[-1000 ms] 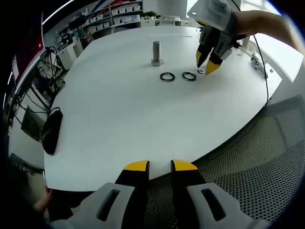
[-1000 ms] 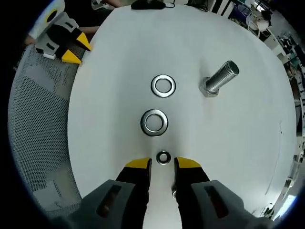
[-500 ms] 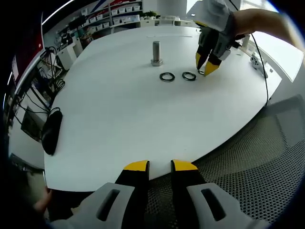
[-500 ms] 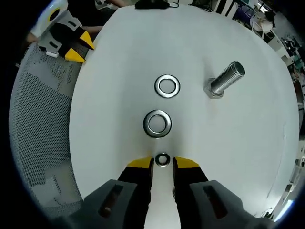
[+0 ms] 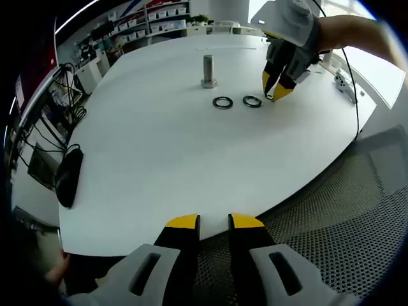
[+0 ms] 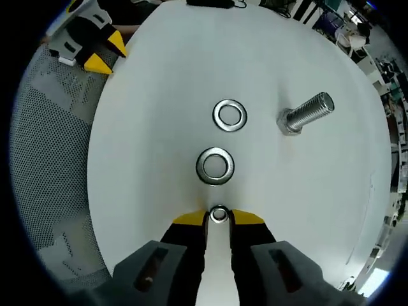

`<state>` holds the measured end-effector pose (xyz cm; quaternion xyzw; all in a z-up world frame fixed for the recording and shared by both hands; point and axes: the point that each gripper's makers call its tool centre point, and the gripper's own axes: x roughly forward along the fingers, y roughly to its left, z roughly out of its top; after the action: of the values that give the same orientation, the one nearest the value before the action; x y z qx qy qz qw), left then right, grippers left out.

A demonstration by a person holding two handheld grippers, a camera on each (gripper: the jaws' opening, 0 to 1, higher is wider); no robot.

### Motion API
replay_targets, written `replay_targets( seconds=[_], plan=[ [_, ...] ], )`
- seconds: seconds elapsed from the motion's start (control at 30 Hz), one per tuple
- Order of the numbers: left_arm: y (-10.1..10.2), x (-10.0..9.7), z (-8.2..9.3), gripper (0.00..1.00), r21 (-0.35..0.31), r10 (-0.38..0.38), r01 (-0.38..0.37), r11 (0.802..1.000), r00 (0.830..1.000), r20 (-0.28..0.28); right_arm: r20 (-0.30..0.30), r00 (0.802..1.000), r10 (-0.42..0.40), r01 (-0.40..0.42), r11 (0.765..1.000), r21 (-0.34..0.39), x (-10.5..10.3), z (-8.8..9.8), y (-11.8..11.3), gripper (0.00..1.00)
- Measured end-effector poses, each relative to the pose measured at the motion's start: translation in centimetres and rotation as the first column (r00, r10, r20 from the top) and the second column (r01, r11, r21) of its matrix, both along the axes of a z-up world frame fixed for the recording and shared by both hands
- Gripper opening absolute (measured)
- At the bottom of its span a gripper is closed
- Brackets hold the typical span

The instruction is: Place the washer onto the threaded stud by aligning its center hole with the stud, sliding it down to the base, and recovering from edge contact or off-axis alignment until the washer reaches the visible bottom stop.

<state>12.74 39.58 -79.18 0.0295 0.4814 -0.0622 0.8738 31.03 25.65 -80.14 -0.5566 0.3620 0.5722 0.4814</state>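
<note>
No writing, label, brand or number can be read in either view. The shelf bins (image 5: 153, 16) at eleven o'clock are too small and blurred.

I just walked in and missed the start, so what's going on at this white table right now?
A person is working with two handheld yellow-tipped grippers. The right gripper has its jaws pinched around a small silver washer lying on the white table. Two larger flat metal washers lie in a row beyond it, and the threaded steel stud stands bare off to the side. The left gripper waits at the table's edge, holding nothing.
</note>
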Motion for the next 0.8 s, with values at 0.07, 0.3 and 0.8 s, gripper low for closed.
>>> replay_targets(
  seconds=[0.07,0.3,0.8],
  plan=[
    [0.0,0.0,0.0,0.15,0.0,0.001,-0.001,1.0,1.0,0.0,0.029,1.0,-0.001,0.0,1.0,0.026,0.0,0.1,0.0,0.15],
    [0.0,0.0,-0.1,0.15,0.0,-0.006,0.006,1.0,1.0,-0.001,0.006,0.991,-0.132,0.13,0.981,0.141,-0.1,0.3,-0.4,0.15],
    [-0.1,0.0,0.0,0.15,0.0,-0.006,0.006,1.0,1.0,-0.001,-0.148,0.948,-0.281,0.311,0.913,0.265,-0.8,4.1,-2.3,0.15]
  ],
)
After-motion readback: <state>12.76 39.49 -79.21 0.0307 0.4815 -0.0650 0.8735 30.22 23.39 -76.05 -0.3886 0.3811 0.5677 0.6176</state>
